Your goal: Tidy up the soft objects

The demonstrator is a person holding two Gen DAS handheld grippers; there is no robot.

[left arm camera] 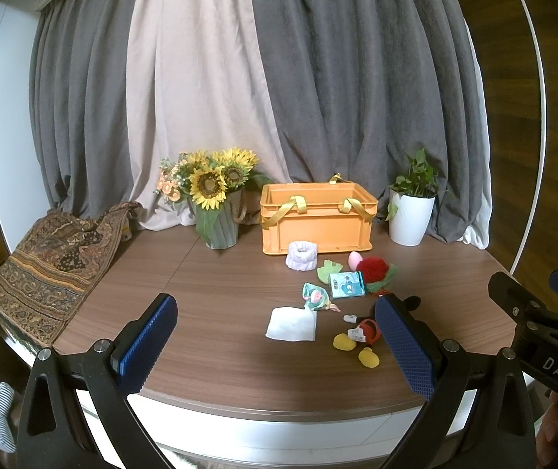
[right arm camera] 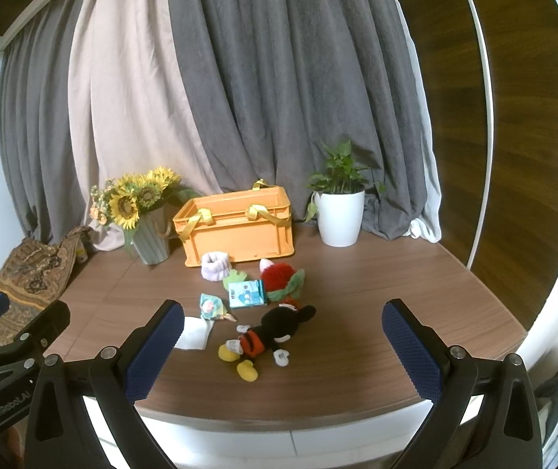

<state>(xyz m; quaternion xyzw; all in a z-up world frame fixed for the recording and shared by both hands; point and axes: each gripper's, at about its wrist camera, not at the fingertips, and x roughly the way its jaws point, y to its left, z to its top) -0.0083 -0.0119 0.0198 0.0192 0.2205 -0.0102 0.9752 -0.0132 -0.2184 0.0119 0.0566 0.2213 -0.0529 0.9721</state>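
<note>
An orange crate (left arm camera: 318, 230) (right arm camera: 240, 236) with yellow straps stands at the back of the wooden table. In front of it lie several soft things: a lilac scrunchie (left arm camera: 301, 256) (right arm camera: 216, 265), a red and green plush (left arm camera: 374, 271) (right arm camera: 283, 277), a teal pouch (left arm camera: 346, 284) (right arm camera: 247, 293), a small patterned cloth (left arm camera: 316, 297) (right arm camera: 210, 305), a folded white cloth (left arm camera: 291, 324) (right arm camera: 195, 334) and a black mouse plush (right arm camera: 271, 332) (left arm camera: 365, 332). My left gripper (left arm camera: 279, 344) and right gripper (right arm camera: 283, 346) hover open above the near table edge, holding nothing.
A vase of sunflowers (left arm camera: 216, 203) (right arm camera: 142, 215) stands left of the crate and a white potted plant (left arm camera: 412, 211) (right arm camera: 339, 211) right of it. A patterned fabric (left arm camera: 48, 269) drapes over the table's left edge. Grey and beige curtains hang behind.
</note>
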